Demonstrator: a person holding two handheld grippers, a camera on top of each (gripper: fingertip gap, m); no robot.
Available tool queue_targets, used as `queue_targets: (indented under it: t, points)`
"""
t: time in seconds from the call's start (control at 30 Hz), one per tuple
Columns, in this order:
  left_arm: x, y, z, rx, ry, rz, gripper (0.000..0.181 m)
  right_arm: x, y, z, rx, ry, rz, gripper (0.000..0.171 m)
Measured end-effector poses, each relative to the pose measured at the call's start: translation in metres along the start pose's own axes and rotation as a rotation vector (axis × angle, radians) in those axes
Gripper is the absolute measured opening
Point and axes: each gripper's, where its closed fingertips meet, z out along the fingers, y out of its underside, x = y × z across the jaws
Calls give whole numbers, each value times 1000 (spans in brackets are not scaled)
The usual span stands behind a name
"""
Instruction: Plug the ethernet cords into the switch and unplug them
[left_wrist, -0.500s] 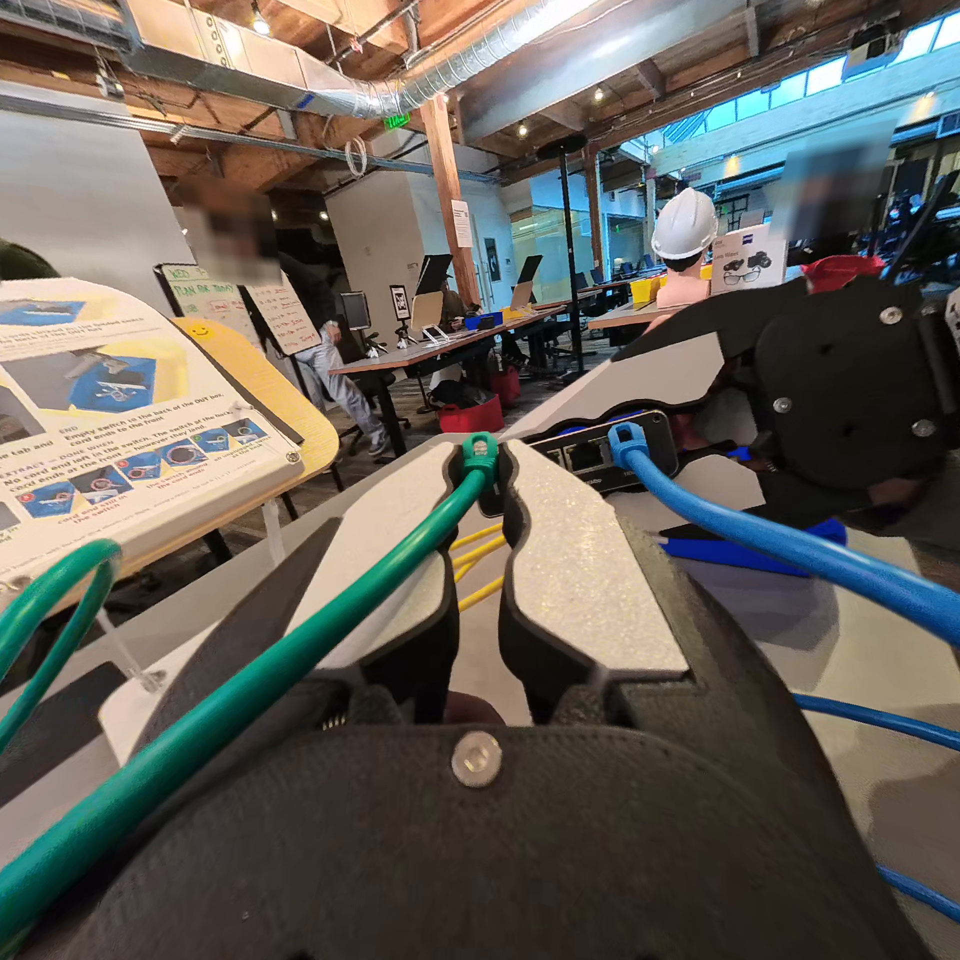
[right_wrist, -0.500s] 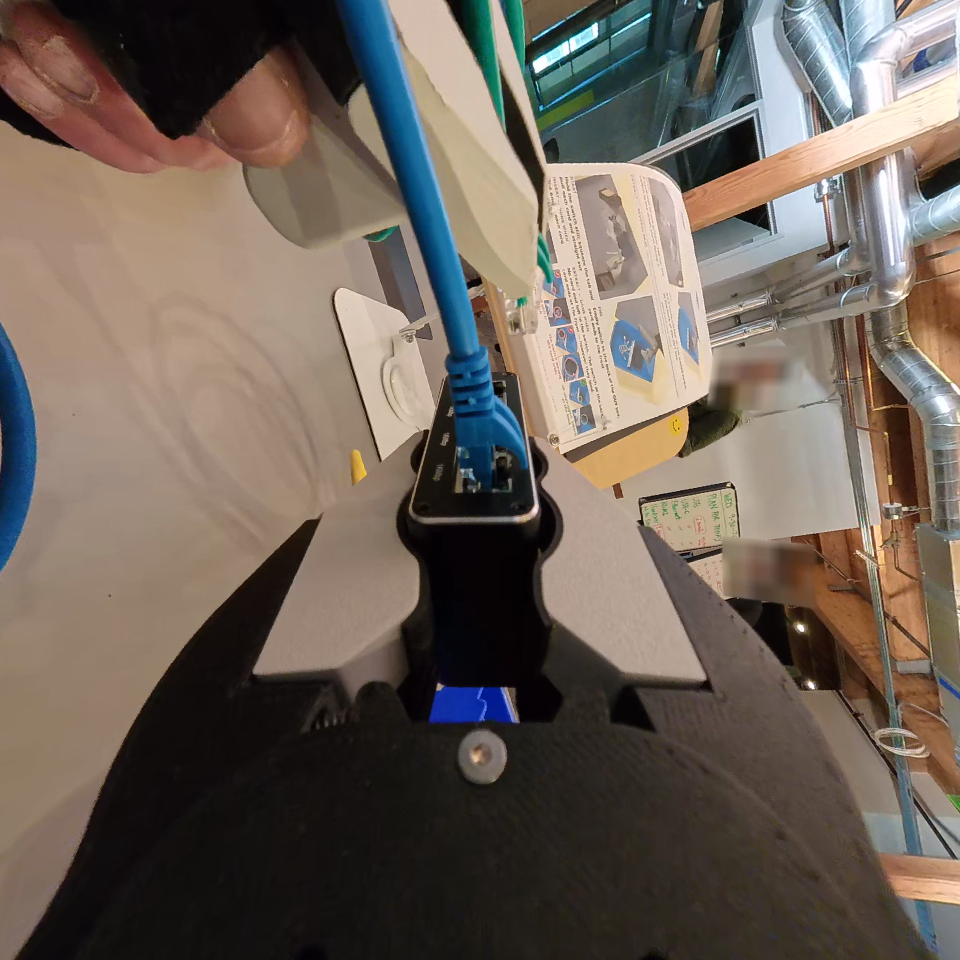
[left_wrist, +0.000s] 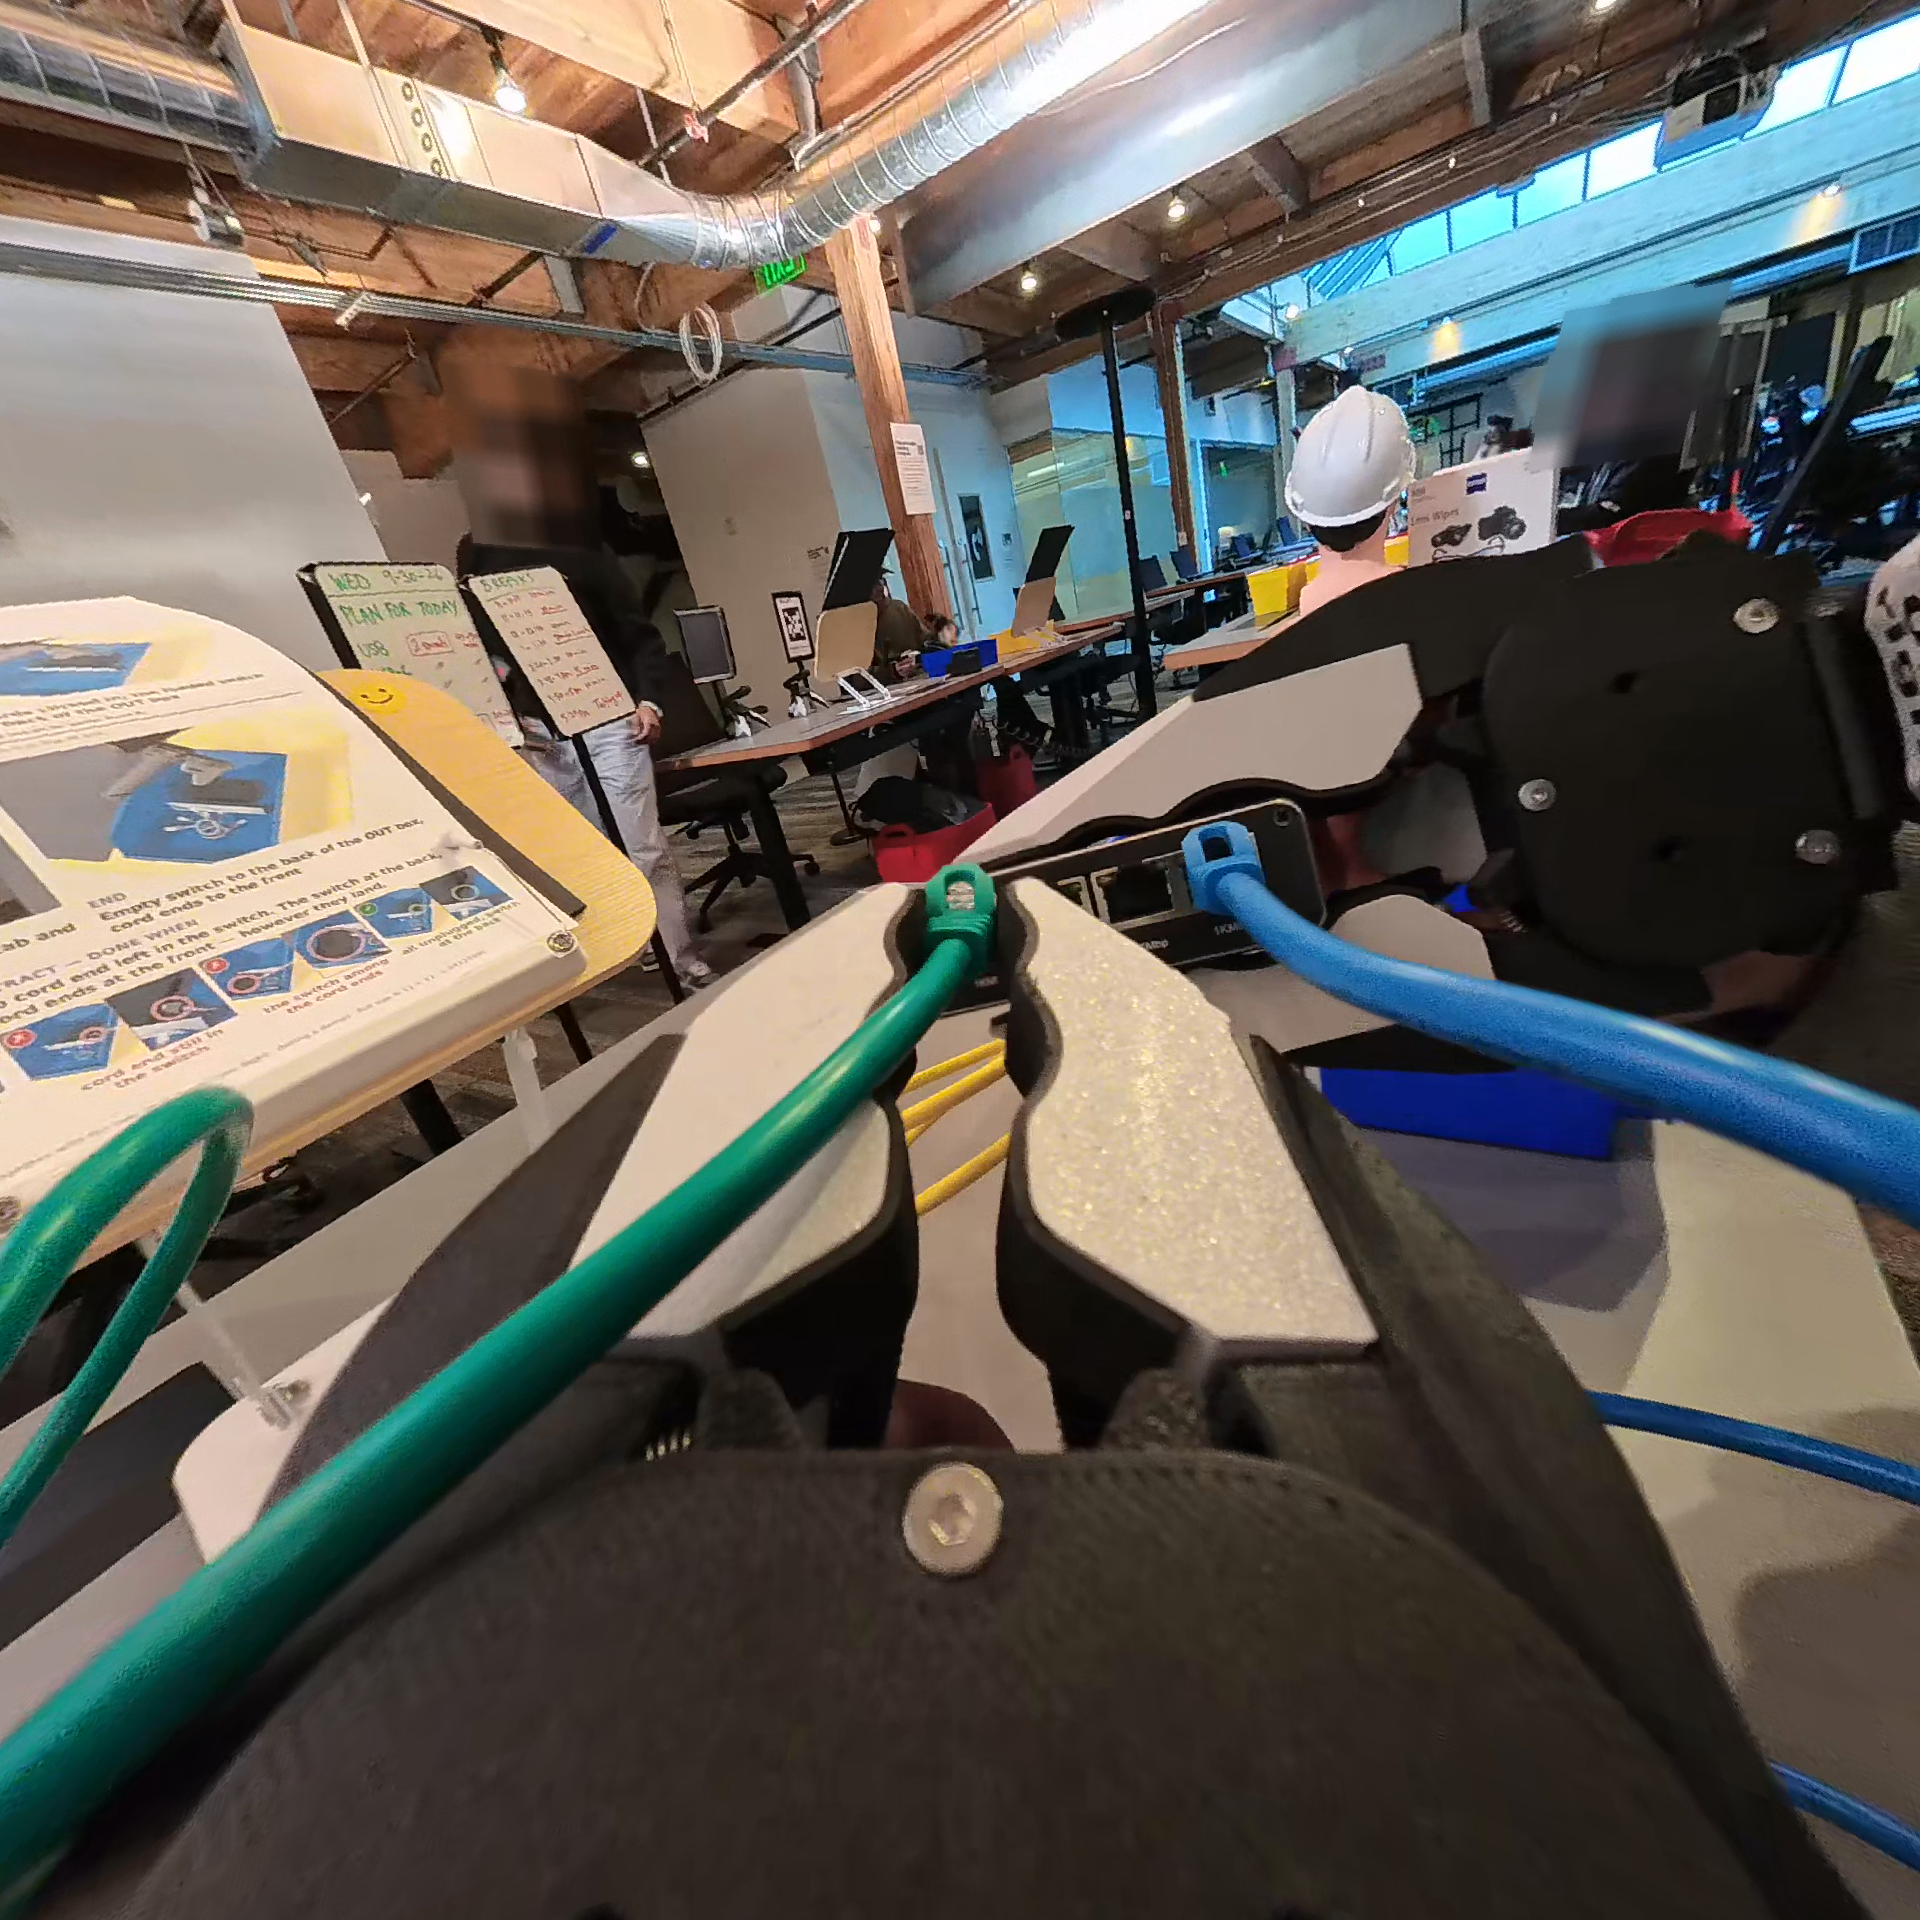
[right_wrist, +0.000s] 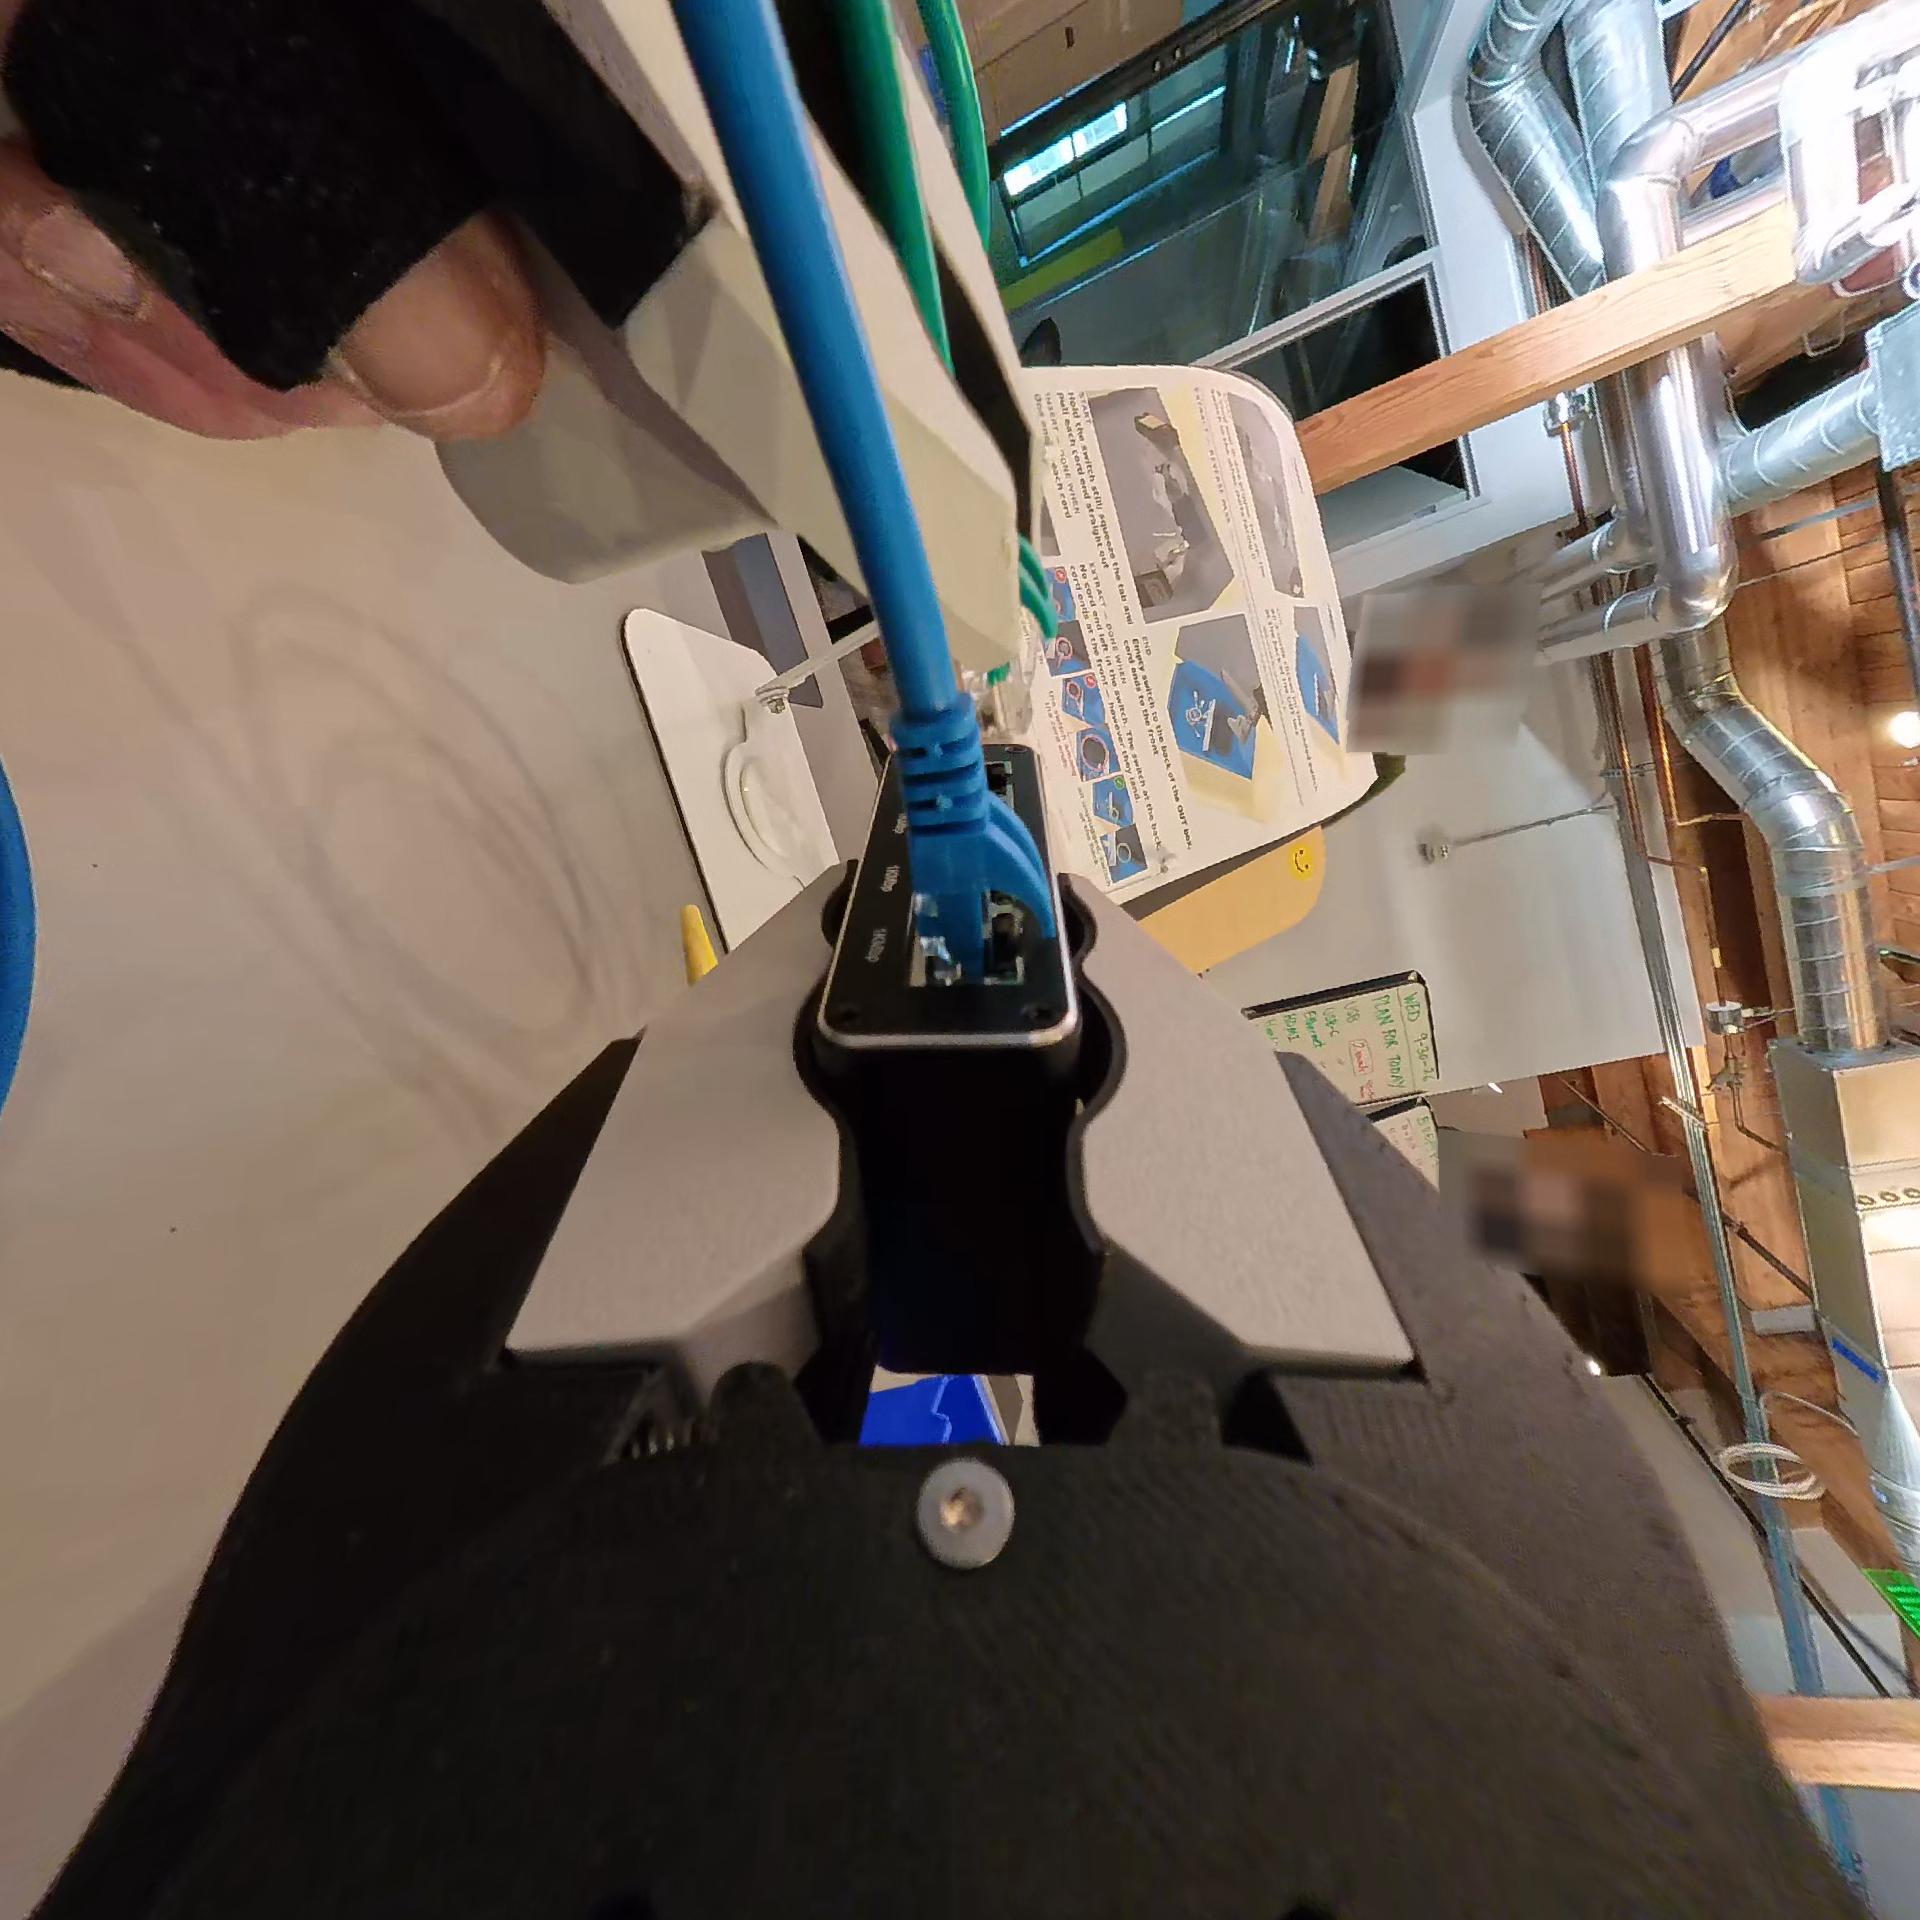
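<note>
Open workshop hall, wooden beams and silver ducts overhead, pale tabletop (left_wrist: 1714, 1247) underneath. Black switch (right_wrist: 961, 1174) is lifted off the table, clamped between the right gripper (right_wrist: 951, 987) fingers, port face pointing toward the left gripper (left_wrist: 961, 914). Blue ethernet cord (right_wrist: 831, 343) is plugged into a port near the right gripper's end of the switch; its boot (left_wrist: 1218, 862) sits flush against the port face, cable arcing off to the right in the left wrist view. Left gripper fingers are closed on the green ethernet cord (left_wrist: 623, 1299) just behind its green boot (left_wrist: 958, 902); the plug tip is right at the switch's port row, at the end away from the blue one. Cannot tell if it is seated or only touching. Green cable runs back over the left finger and loops at the left edge. Yellow cords (left_wrist: 951, 1122) lie on the table below the fingers. Blue bin (left_wrist: 1475, 1112) sits under the right gripper. Instruction sheet (left_wrist: 208, 831) on a slanted wooden stand at left. Behind it, whiteboards (left_wrist: 468, 644), desks, a white hard hat (left_wrist: 1349, 457). Bare fingertips (right_wrist: 447, 343) of the person's hand hold the left gripper in the right wrist view.
</note>
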Motion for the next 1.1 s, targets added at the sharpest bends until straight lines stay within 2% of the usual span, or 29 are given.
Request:
queue_targets:
  t: [1.1]
  points:
    - [3,6,4,-19,35,-112,12,0,-11,-6,65,9,18,34]
